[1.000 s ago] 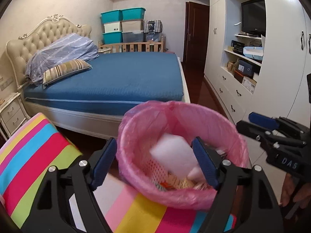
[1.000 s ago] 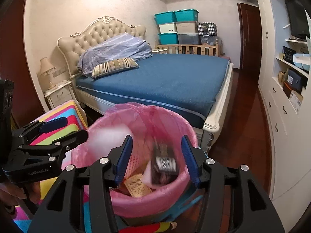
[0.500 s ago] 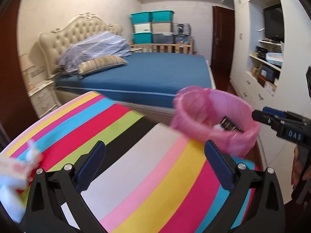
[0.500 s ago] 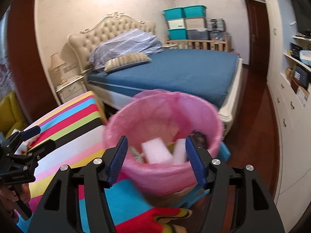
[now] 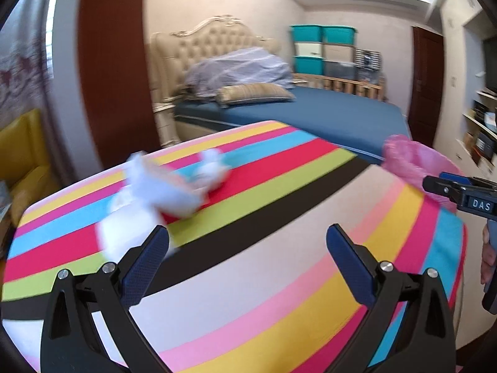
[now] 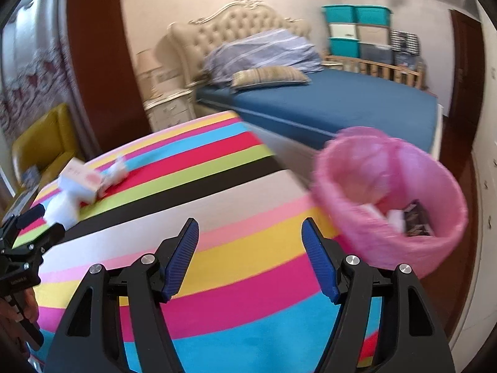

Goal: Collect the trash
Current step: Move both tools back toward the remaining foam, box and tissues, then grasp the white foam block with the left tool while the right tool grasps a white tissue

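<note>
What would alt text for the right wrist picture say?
An open, empty right gripper hovers over a table with a rainbow-striped cloth. A pink-lined trash bin holding scraps stands at right; white trash and a small box lie far left, a blue bed behind.

Left wrist view: sat behind the left claw [image 5: 247,261], low over the striped worktop [image 5: 279,267], and faced across it toward the bed [image 5: 326,115] and far wall.
Right wrist view: sat behind the right claw [image 6: 250,259], also low over the worktop [image 6: 248,267], and faced the same way, angled a little more toward the pink bin [image 6: 388,205].
Nearness: both looked from close above the near worktop edge; the white scraps [image 5: 161,192] lay nearer the left view.
Shared scene: worktop stripes, scraps [image 6: 74,189], bin [image 5: 416,164], bed [image 6: 341,105] and stacked storage boxes [image 5: 323,49].
Cross-sight: each view caught the other claw at its edge; the right claw [image 5: 459,192] at the left view's right side, the left claw [image 6: 28,230] at the right view's left side.
</note>
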Demonstrator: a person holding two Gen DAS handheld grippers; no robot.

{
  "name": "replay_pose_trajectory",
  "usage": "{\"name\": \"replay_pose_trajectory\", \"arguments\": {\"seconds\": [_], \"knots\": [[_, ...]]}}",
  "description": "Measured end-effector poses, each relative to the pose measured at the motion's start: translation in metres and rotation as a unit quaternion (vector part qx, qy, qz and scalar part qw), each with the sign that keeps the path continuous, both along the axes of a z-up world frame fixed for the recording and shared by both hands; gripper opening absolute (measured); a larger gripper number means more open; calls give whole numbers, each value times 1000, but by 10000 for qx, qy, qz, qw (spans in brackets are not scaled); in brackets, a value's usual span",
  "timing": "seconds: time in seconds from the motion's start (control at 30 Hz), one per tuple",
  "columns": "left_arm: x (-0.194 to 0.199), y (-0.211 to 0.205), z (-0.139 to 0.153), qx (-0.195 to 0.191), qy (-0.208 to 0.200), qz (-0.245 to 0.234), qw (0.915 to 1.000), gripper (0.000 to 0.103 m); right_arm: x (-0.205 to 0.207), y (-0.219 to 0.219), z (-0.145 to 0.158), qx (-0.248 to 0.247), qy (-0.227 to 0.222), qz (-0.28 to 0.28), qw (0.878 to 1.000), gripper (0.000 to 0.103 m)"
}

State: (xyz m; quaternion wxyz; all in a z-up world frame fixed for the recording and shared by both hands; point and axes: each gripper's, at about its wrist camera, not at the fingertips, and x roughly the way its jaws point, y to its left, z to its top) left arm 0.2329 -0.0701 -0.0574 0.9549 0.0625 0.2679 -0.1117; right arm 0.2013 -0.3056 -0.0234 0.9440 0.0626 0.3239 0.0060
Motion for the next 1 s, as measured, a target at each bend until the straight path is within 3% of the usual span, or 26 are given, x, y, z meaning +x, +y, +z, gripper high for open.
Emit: {"name": "replay_pose_trajectory", "arguments": {"seconds": [0.17,0.4,0.6,0.77,0.93,1.0], "knots": [[-1,53,-1,-6,73,398,9992,98,10,54,-1,-104,71,460,9989,66],[31,113,-9,-174,422,790,9958,98,24,111,-6,-178,160,967,9950,66],[67,112,-20,-131,611,629,9961,98,36,133,-5,-201,158,1143,9931,66],[96,99,-31,-69,1100,262,9936,98,50,126,-8,-132,240,1024,9944,66],[111,92,-32,33,1120,188,9935,97,62,122,-18,-31,378,930,9949,66],[107,89,-30,56,1061,139,9942,82,65,124,-19,-10,387,941,9948,66]]}}
